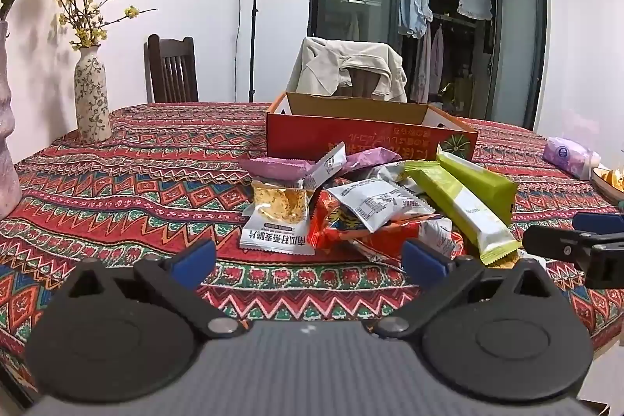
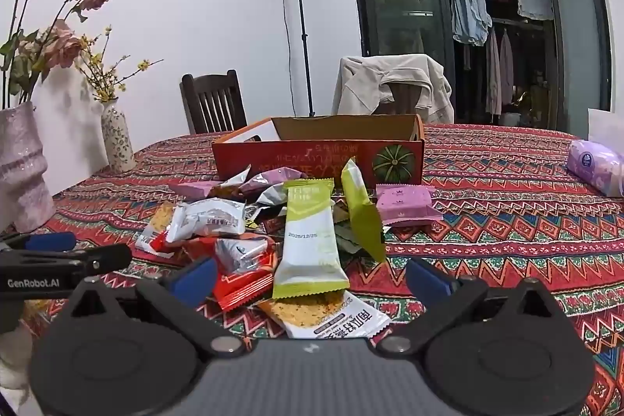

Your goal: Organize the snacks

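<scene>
A pile of snack packets lies on the patterned tablecloth in front of an open red cardboard box [image 1: 370, 139] [image 2: 318, 156]. The pile holds two green-and-white bars [image 1: 460, 205] [image 2: 310, 240], a clear-and-white oat crisp packet [image 1: 279, 217], red packets [image 1: 351, 225] [image 2: 241, 283], silver-white packets [image 1: 374, 205] [image 2: 210, 219] and pink packets [image 1: 277, 168] [image 2: 405, 203]. My left gripper [image 1: 308, 260] is open and empty, just short of the pile's near left side. My right gripper [image 2: 310, 277] is open and empty, its jaws standing either side of the near green bar.
Two vases with flowers [image 1: 91, 96] [image 2: 23, 162] stand at the table's left. A purple tissue pack [image 1: 569, 156] [image 2: 596, 170] and a small dish [image 1: 608, 180] lie at the right. Chairs [image 2: 214, 104], one draped with a jacket [image 2: 394, 80], stand behind the table.
</scene>
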{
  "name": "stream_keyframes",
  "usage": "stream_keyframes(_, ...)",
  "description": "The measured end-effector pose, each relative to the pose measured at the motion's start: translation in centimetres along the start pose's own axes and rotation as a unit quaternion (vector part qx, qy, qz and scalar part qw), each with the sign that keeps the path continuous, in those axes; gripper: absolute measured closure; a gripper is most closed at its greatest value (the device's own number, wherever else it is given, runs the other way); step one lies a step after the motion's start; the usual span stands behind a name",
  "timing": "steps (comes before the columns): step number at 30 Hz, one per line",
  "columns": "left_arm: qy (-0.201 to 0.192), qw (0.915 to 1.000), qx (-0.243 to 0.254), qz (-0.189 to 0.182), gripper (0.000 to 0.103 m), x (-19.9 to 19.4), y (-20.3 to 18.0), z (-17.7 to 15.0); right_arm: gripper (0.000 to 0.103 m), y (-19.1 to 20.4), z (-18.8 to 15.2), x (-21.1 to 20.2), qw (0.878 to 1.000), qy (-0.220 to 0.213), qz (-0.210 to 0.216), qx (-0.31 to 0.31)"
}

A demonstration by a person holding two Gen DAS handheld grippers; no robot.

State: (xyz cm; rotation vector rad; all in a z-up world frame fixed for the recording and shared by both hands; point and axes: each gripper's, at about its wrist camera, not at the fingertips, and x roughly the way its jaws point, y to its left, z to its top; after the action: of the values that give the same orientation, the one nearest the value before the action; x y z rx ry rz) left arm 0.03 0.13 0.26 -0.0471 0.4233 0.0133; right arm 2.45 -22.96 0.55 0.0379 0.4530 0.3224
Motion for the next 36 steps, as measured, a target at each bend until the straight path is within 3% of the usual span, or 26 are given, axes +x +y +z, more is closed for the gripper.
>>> stream_keyframes(36,-0.004,0.9999,-0.004,-0.009,0.000,0.36,-0.03,-0.06,0.000,-0.09,-0.17,0.47,1.000,0.003,0.001,-0.005)
